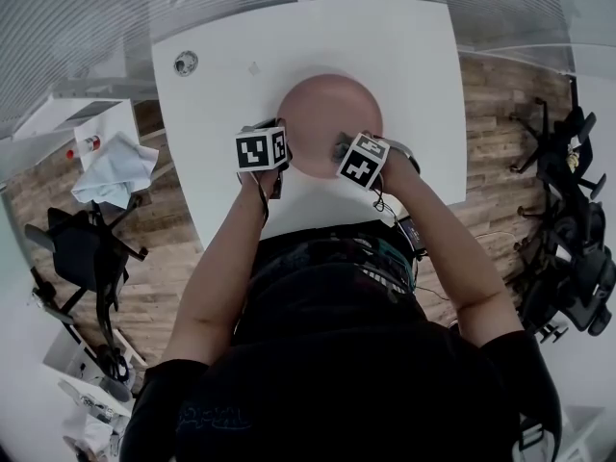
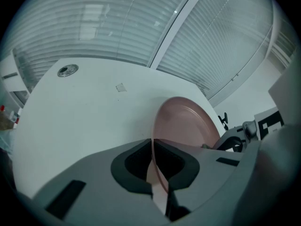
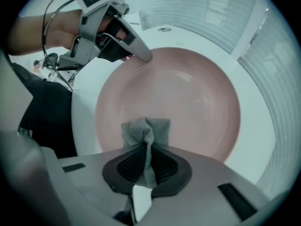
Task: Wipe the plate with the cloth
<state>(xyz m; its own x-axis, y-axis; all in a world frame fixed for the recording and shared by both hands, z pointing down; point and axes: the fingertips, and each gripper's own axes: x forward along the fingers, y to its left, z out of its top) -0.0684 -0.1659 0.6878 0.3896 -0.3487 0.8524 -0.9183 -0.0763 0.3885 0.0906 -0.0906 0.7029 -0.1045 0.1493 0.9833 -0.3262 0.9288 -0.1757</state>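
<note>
Two tongs meet at a pink plate [image 3: 188, 98] on the white desk [image 1: 231, 85]: the left tongs [image 2: 153, 149] are clenched on its rim, and the right tongs [image 3: 148, 149] grasp a bunched grey cloth [image 3: 146, 131] over the plate's inside.

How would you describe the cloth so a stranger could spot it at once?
Find the white table, then the round pink plate. Just inside the plate's rim, the right claw pinches a small bunched cloth. It is the only grey, mesh-woven thing there, set against smooth pink and white.
</note>
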